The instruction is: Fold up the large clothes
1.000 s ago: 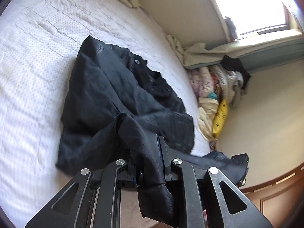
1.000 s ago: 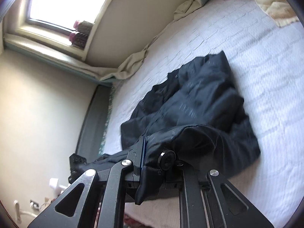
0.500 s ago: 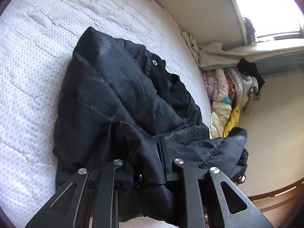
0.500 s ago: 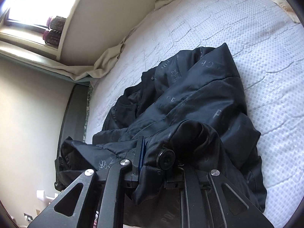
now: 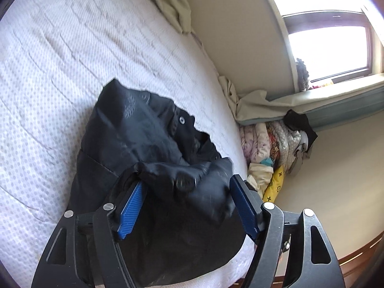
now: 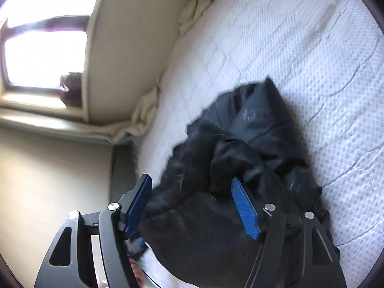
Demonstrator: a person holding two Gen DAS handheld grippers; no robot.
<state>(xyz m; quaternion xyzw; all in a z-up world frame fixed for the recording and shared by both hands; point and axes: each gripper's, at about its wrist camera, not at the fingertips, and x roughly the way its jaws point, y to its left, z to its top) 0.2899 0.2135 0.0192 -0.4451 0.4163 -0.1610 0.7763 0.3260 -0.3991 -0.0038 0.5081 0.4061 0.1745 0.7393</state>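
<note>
A black jacket [image 5: 134, 139] lies bunched on the white bed [image 5: 60, 55]. My left gripper [image 5: 187, 187] is open, its blue pads [image 5: 130, 206] spread wide with jacket cloth lying loose between them. The jacket also shows in the right wrist view [image 6: 259, 124], heaped near the bed's near edge. My right gripper [image 6: 192, 187] is open too, blue pads [image 6: 244, 208] apart, with a fold of the jacket resting between the jaws. The lower part of the jacket is hidden under both grippers.
A pile of coloured clothes [image 5: 276, 144] sits on the floor beside the bed below a window sill [image 5: 336, 88]. A beige sheet [image 5: 172, 7] is bunched along the wall. In the right wrist view the window [image 6: 43, 52] is at left and the bed [image 6: 288, 36] stretches away.
Both grippers were shut on jacket cloth; now both have opened and let it go. The lifted part has been laid over the rest of the jacket.
</note>
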